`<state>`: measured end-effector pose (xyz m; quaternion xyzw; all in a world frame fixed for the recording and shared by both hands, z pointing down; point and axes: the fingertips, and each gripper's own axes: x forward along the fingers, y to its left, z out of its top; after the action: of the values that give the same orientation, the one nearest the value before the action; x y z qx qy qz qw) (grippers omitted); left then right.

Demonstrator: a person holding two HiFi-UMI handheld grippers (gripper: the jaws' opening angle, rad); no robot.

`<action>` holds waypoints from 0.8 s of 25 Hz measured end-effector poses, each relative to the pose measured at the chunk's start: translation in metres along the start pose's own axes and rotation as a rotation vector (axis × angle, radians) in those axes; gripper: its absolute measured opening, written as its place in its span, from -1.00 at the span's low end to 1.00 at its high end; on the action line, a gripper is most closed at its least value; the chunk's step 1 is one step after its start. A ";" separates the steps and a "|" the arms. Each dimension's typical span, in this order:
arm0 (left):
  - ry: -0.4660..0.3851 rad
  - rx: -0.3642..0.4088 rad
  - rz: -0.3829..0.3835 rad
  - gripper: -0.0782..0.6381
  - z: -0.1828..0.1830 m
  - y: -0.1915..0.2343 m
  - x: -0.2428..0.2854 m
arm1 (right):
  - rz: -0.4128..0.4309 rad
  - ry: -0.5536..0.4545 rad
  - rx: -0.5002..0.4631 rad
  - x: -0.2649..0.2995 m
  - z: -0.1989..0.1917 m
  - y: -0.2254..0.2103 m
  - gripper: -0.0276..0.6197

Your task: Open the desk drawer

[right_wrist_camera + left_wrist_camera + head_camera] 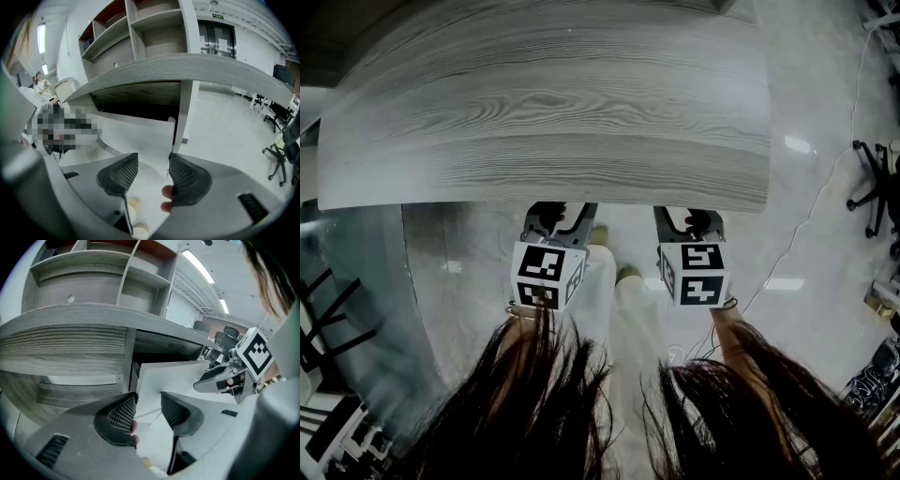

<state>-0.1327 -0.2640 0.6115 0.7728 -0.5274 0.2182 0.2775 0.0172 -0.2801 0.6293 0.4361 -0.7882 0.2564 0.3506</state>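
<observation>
Left gripper and right gripper reach under the desk, jaws spread astride the white drawer, seemingly unclamped.

My left gripper and right gripper are grey with dark mesh pads, each bearing a white cube of black square markers. I see long dark hair, white trousers.
</observation>
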 end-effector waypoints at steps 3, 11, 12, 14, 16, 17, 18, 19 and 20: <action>0.000 0.001 0.001 -0.35 -0.001 -0.001 -0.001 | 0.002 0.000 -0.003 -0.001 -0.001 0.001 -0.32; 0.000 -0.002 0.004 -0.35 -0.007 -0.006 -0.007 | 0.003 0.007 -0.012 -0.006 -0.009 0.002 -0.32; 0.000 -0.001 0.005 -0.35 -0.008 -0.007 -0.007 | 0.003 0.008 -0.013 -0.007 -0.010 0.003 -0.32; 0.001 0.000 0.008 -0.35 -0.009 -0.007 -0.008 | 0.003 0.009 -0.015 -0.007 -0.011 0.004 -0.32; 0.002 0.001 0.011 -0.35 -0.010 -0.007 -0.009 | 0.001 0.007 -0.016 -0.007 -0.012 0.005 -0.32; 0.003 0.001 0.012 -0.35 -0.010 -0.007 -0.009 | 0.001 0.008 -0.015 -0.008 -0.012 0.005 -0.32; 0.003 0.001 0.013 -0.35 -0.011 -0.007 -0.010 | 0.000 0.009 -0.015 -0.009 -0.013 0.005 -0.32; 0.004 0.001 0.013 -0.35 -0.011 -0.008 -0.010 | 0.000 0.010 -0.015 -0.009 -0.013 0.005 -0.32; 0.004 0.000 0.013 -0.35 -0.012 -0.008 -0.011 | 0.000 0.011 -0.015 -0.010 -0.014 0.006 -0.32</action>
<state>-0.1294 -0.2463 0.6115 0.7690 -0.5317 0.2217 0.2770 0.0205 -0.2627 0.6296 0.4320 -0.7880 0.2528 0.3584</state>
